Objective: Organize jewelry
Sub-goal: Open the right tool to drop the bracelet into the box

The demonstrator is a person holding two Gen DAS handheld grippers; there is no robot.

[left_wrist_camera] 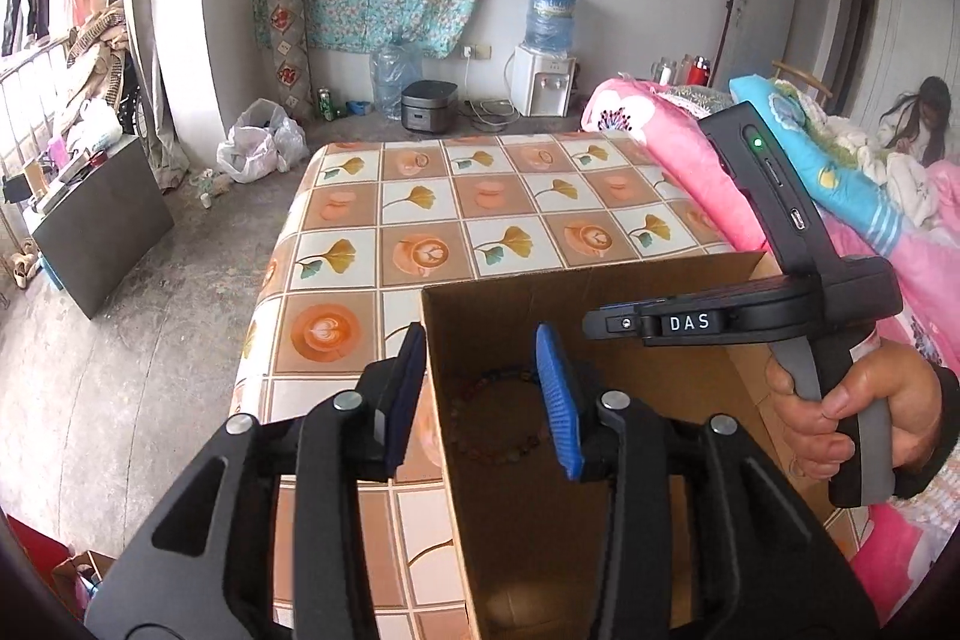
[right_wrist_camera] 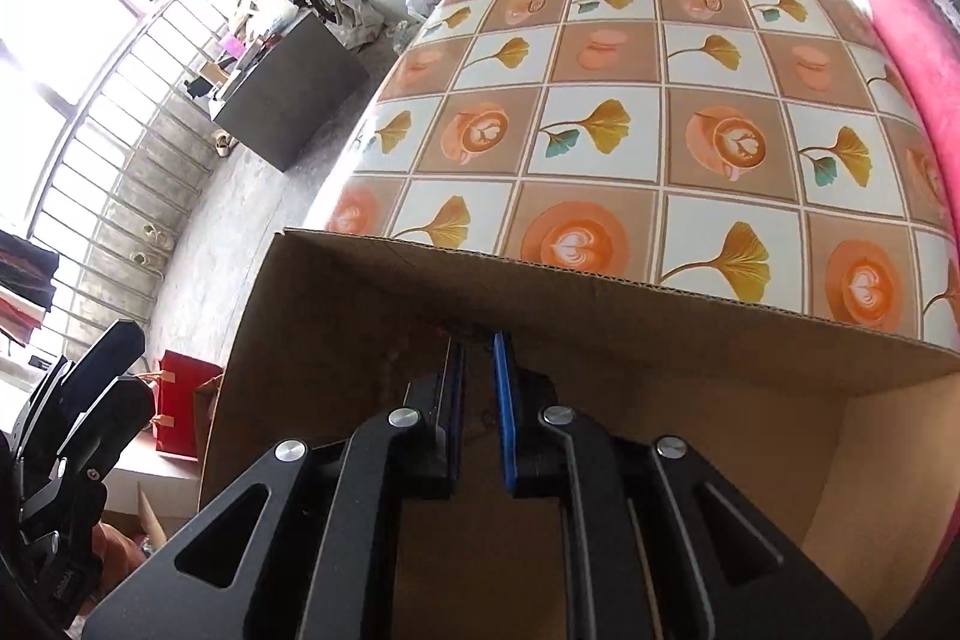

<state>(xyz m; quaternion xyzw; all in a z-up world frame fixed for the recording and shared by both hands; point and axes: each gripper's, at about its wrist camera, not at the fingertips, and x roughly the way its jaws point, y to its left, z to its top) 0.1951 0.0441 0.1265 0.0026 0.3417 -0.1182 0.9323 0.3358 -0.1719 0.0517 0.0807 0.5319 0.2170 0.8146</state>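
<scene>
Left tool [left_wrist_camera: 480,370], half open and empty, straddles the cardboard box [left_wrist_camera: 600,460] wall; bead bracelet [left_wrist_camera: 504,418] lies directly below. Right tool [right_wrist_camera: 478,370], nearly shut, reaches inside.

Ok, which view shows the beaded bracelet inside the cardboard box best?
The left wrist view: the beaded bracelet lies as a visible ring on the floor of the cardboard box, seen between the left gripper fingers. In the right wrist view the box's inside is dark and no bracelet can be made out.
</scene>
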